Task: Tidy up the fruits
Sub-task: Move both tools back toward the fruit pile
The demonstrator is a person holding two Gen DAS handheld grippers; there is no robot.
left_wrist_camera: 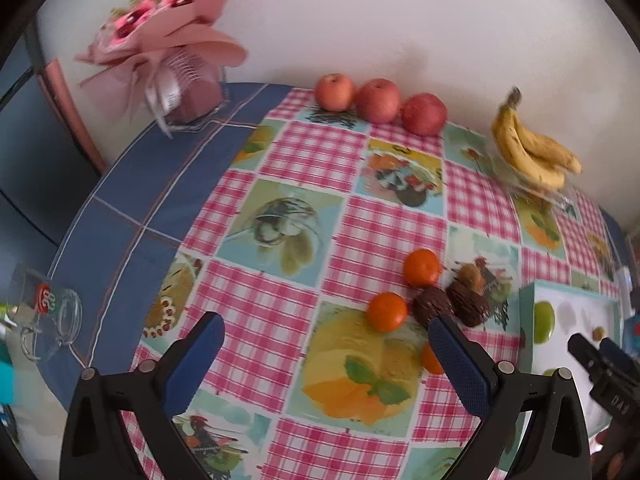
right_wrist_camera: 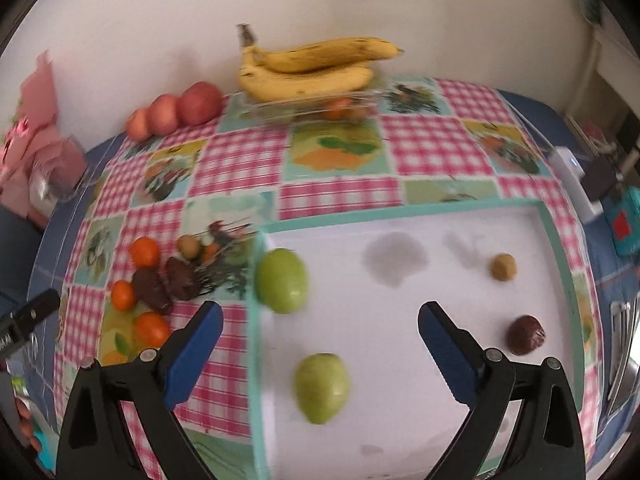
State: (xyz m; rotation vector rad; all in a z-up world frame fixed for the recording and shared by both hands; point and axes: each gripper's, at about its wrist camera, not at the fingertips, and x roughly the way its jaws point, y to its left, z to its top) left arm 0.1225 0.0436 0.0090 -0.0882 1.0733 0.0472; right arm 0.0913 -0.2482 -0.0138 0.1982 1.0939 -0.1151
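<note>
The left gripper (left_wrist_camera: 326, 330) hangs over the counter (left_wrist_camera: 132, 184) with its blue-padded jaws spread wide and nothing between them. The counter carries a blue cloth and over it a pink-checked oilcloth with fruit pictures (left_wrist_camera: 360, 232). Just past the right jaw, toward 1 o'clock, lies a small cluster: three round orange tangerines (left_wrist_camera: 422, 267), one half hidden behind the jaw, two dark brown rough-skinned fruits (left_wrist_camera: 469, 304) touching each other, and a small brownish-green kiwi (left_wrist_camera: 471, 276) beyond them. At 12 o'clock, against the white wall, three red apples (left_wrist_camera: 378, 100) sit in a row, touching. At 2 o'clock a bunch of yellow bananas (left_wrist_camera: 532, 152) rests on a clear plastic tray (left_wrist_camera: 560, 200). At 10 o'clock stands a pink paper-wrapped bouquet (left_wrist_camera: 168, 36), and at 9 o'clock a clear glass mug (left_wrist_camera: 48, 316) lies tilted.

The right gripper (right_wrist_camera: 320, 316) hovers above a white tray with a turquoise rim (right_wrist_camera: 400, 210), its jaws likewise spread wide and empty. In the tray lie two green pear-like fruits (right_wrist_camera: 282, 286), one near the left rim at 11 o'clock and one below between the jaws' bases, apart from each other. A small tan kiwi (right_wrist_camera: 503, 267) sits at 1 o'clock and a dark brown round fruit (right_wrist_camera: 526, 335) at 3 o'clock, well apart from the green ones. The right wrist view is blurred.
</note>
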